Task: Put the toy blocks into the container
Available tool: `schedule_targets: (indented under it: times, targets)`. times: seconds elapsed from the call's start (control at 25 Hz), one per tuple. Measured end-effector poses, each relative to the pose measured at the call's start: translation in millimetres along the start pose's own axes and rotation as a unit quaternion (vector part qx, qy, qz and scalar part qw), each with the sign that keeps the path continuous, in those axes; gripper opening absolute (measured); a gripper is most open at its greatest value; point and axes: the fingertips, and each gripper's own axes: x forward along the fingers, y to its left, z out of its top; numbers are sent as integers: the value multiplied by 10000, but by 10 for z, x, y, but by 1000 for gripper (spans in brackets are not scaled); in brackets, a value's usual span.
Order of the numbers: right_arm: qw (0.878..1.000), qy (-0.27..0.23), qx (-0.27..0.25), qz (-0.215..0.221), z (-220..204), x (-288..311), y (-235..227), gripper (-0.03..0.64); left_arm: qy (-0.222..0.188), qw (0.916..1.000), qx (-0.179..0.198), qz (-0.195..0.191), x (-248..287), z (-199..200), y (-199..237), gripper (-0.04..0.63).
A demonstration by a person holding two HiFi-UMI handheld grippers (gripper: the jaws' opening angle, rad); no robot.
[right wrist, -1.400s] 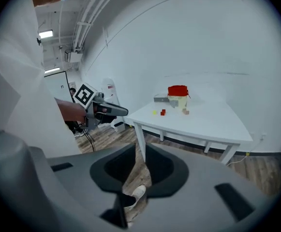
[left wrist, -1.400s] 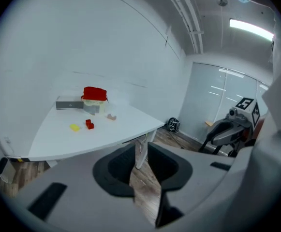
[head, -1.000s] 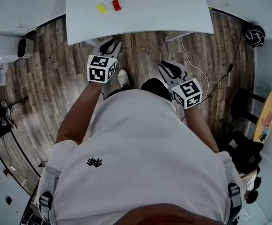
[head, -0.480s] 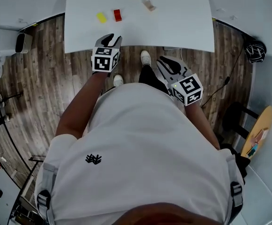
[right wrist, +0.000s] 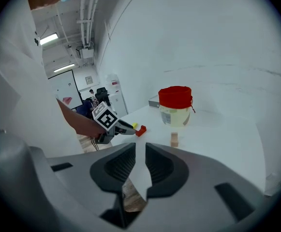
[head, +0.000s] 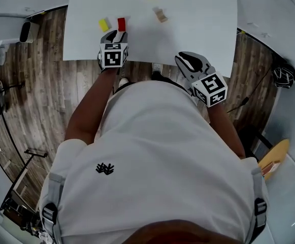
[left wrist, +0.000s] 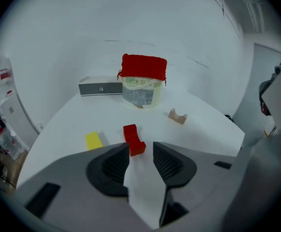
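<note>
The left hand-held gripper [left wrist: 141, 151] is at the near edge of the white tabletop [head: 188, 29]; its jaws have just been opening and stand partly apart, empty; the red notched toy block [left wrist: 133, 139] lies just beyond their tips, a yellow toy block [left wrist: 94, 140] beside it on the left; the pale plastic container with red cover [left wrist: 141, 88] stands far behind; the right hand-held gripper [right wrist: 140, 151] has its jaws slightly apart, holding nothing.

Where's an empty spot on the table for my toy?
The biggest bare patch of the table is its right side, from the tan block to the right edge. The middle, between the red block and tan block, is bare too. Crowded: the left, where the red block and yellow block sit close together.
</note>
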Motion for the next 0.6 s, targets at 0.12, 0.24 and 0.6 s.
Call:
schedule_targets:
  times: [0.12, 0.24, 0.6]
  targets:
    - [9999, 73, -29, 145, -1, -5, -210, 64, 113, 9996, -107, 245, 146, 18, 60, 172]
    - [9995, 109, -38, 295, 0, 17, -378, 63, 239, 9984, -190, 471, 262, 0, 129, 178]
    - [9979, 148, -44, 622, -45, 49, -698, 58, 558, 9935, -296, 946, 377, -130, 212, 138]
